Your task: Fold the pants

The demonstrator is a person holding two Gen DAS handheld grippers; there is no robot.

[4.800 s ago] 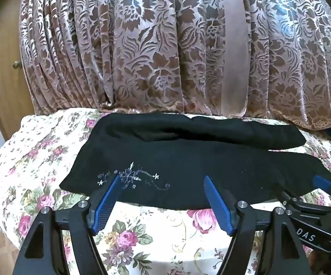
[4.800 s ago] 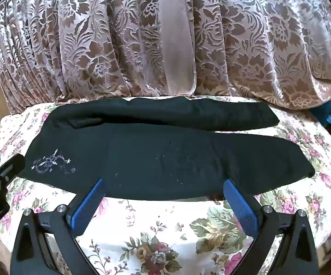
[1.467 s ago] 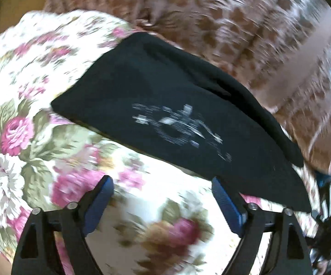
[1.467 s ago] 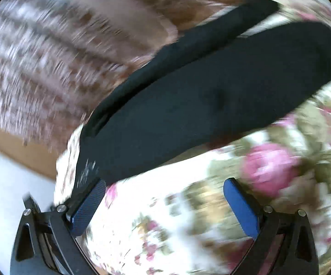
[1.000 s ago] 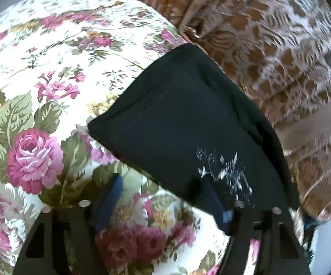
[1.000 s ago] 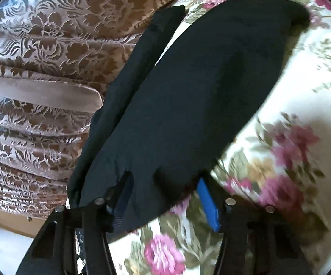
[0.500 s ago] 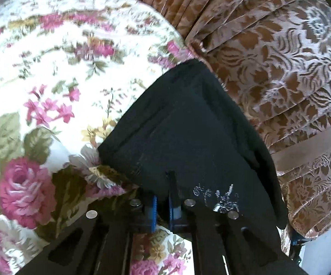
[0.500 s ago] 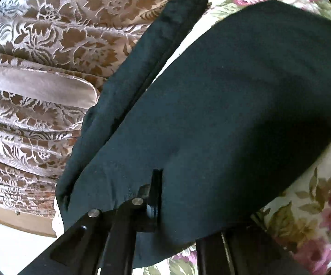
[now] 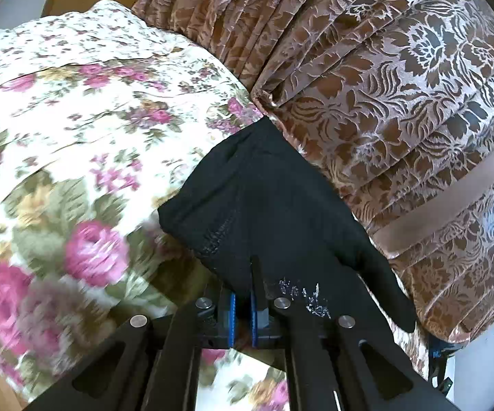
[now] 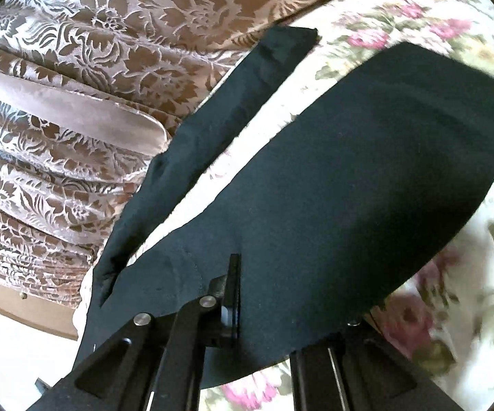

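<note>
The left gripper (image 9: 241, 303) has its blue-padded fingers (image 9: 232, 315) pinched tight on the near edge of the black pants (image 9: 281, 212), just beside a white embroidered motif (image 9: 303, 296). The right gripper (image 10: 236, 294) likewise clamps a fold of the same dark cloth. The pants lie across a rose-printed surface (image 9: 75, 130), with a brown damask curtain (image 9: 401, 68) behind.
</note>
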